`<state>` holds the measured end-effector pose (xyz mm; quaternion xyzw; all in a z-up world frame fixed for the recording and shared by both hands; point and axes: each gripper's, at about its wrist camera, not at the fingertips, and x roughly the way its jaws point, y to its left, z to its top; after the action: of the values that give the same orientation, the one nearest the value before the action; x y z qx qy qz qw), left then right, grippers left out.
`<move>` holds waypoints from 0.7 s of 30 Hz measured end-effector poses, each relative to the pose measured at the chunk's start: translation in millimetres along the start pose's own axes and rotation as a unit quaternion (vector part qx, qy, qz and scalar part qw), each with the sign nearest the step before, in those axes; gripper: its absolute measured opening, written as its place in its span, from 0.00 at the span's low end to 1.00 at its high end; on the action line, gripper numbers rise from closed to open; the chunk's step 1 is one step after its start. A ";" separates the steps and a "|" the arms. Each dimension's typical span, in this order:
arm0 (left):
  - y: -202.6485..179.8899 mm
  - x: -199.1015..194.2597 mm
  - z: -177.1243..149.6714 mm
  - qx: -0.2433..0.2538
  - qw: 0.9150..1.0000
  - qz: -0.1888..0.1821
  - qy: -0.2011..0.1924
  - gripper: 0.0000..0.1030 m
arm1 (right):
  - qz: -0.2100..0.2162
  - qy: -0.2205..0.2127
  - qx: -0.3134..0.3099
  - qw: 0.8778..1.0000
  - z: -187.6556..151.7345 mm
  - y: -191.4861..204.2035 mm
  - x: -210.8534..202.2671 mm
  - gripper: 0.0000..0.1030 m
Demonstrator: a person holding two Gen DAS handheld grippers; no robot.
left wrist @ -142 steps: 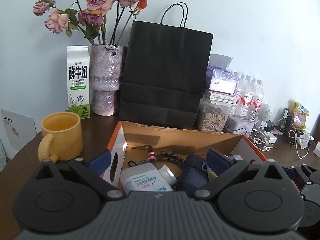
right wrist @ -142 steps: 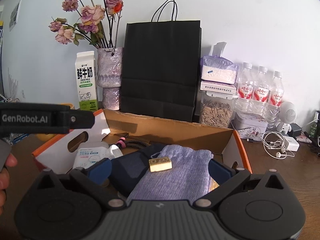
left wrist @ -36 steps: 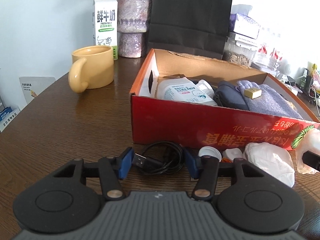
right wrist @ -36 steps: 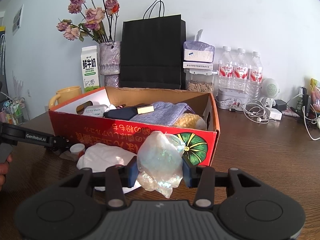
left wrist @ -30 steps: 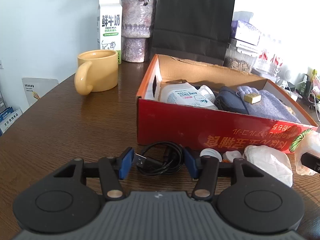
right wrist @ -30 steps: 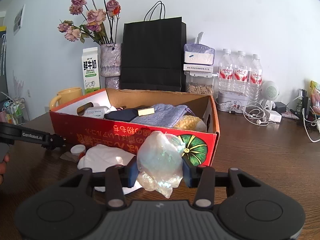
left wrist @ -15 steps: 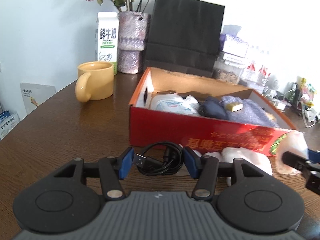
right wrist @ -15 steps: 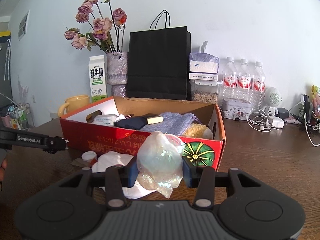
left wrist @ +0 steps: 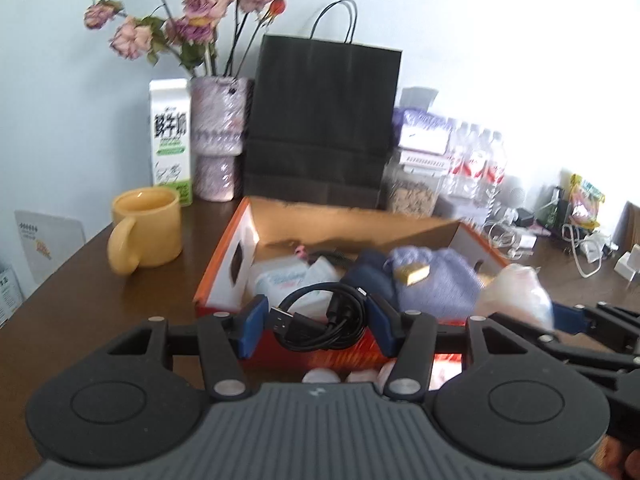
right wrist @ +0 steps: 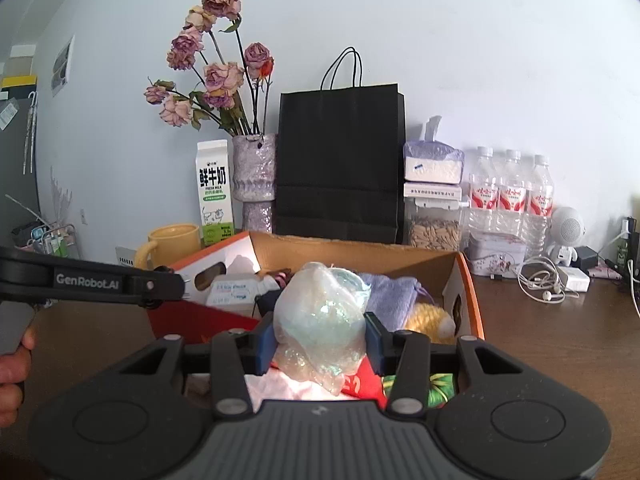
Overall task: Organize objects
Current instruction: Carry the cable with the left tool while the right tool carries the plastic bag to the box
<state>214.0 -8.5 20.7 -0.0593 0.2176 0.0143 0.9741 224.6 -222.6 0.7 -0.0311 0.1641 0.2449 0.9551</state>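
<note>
1. The left gripper (left wrist: pixel 316 322), low in the centre of the left wrist view, stood about half closed, its blue pads pressed on both sides of a coiled black USB cable (left wrist: pixel 320 320). The coil sat in the air in front of the near wall of the cardboard box (left wrist: pixel 224 272).
2. The right gripper (right wrist: pixel 318 338), low centre in the right wrist view, was closed on a crumpled clear plastic bag (right wrist: pixel 320 320), narrower than its partner's span. The bag bulged above the pads, in front of the box's near edge.
3. In the left wrist view, the same bag (left wrist: pixel 516 292) and the right gripper's fingers (left wrist: pixel 568 318) appeared at the right of the frame.
4. Inside the box lay a white wipes pack (left wrist: pixel 288 278), a dark blue pouch (left wrist: pixel 370 272), and a lavender cloth bag (left wrist: pixel 436 280) with a small yellow block (left wrist: pixel 412 272) on it.
5. A yellow mug (left wrist: pixel 146 236) stood left of the box; a milk carton (left wrist: pixel 170 140), flower vase (left wrist: pixel 218 140) and black paper bag (left wrist: pixel 324 120) stood behind, in the upper middle.
6. A person's hand (right wrist: pixel 12 376) showed at the left edge of the right wrist view.
</note>
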 end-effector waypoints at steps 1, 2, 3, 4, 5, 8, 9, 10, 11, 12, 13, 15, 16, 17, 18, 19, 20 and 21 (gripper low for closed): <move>-2.9 1.2 4.0 0.002 1.000 -0.002 -0.005 0.54 | 0.000 -0.002 -0.001 1.000 2.9 0.2 2.3 0.42; -5.3 2.6 7.4 0.003 1.000 -0.004 -0.009 0.54 | 0.000 -0.003 -0.001 1.000 5.8 0.6 4.8 0.42; -7.6 4.7 11.0 0.004 1.000 -0.006 -0.012 0.54 | 0.001 -0.004 -0.001 1.000 8.8 0.7 7.4 0.42; -9.7 7.0 14.3 0.004 1.000 -0.008 -0.015 0.54 | 0.000 -0.006 -0.003 1.000 11.3 1.2 9.6 0.42; -11.9 9.1 17.4 0.004 1.000 -0.010 -0.017 0.54 | -0.001 -0.008 -0.006 1.000 14.4 1.6 12.7 0.42; -15.9 18.7 25.1 0.002 1.000 -0.014 -0.020 0.54 | -0.004 -0.013 -0.008 1.000 23.3 0.7 23.8 0.42; -17.1 22.3 27.5 0.001 1.000 -0.014 -0.021 0.54 | -0.005 -0.014 -0.008 1.000 26.5 -0.1 28.3 0.42; -17.7 26.2 29.5 0.000 1.000 -0.015 -0.021 0.54 | -0.006 -0.016 -0.007 1.000 29.5 -1.1 32.6 0.42; -18.0 29.9 31.6 -0.002 1.000 -0.015 -0.022 0.54 | -0.006 -0.018 -0.006 1.000 32.1 -2.1 37.0 0.42; -18.3 34.3 33.7 -0.003 1.000 -0.014 -0.023 0.54 | -0.007 -0.019 -0.004 1.000 34.4 -3.3 41.7 0.42; -18.3 38.8 35.9 -0.005 1.000 -0.014 -0.023 0.54 | -0.008 -0.020 -0.002 1.000 36.7 -5.0 47.3 0.42; -17.7 48.6 40.1 -0.011 1.000 -0.014 -0.023 0.54 | -0.010 -0.021 0.003 1.000 40.2 -8.8 58.2 0.42; -17.1 54.0 42.2 -0.014 1.000 -0.014 -0.022 0.54 | -0.010 -0.020 0.005 1.000 42.3 -11.4 64.3 0.42; -16.5 59.6 44.3 -0.018 1.000 -0.014 -0.021 0.54 | -0.012 -0.020 0.006 1.000 44.2 -13.8 70.0 0.42; -15.8 65.4 46.1 -0.021 1.000 -0.013 -0.018 0.54 | -0.014 -0.021 0.009 1.000 46.4 -16.8 75.4 0.42; -15.3 71.2 48.1 -0.023 1.000 -0.012 -0.016 0.54 | -0.016 -0.022 0.014 1.000 48.9 -20.5 81.0 0.42; -14.6 77.4 50.8 -0.024 1.000 -0.012 -0.014 0.54 | -0.017 -0.020 0.017 0.999 51.2 -24.0 86.8 0.42; -13.9 82.9 53.3 -0.025 1.000 -0.012 -0.014 0.54 | -0.019 -0.020 0.020 0.999 53.3 -27.4 92.3 0.42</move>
<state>312.2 -15.7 34.8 -0.0862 0.2031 0.0093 0.9753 329.7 -197.0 20.1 -0.0108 0.1495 0.2237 0.9631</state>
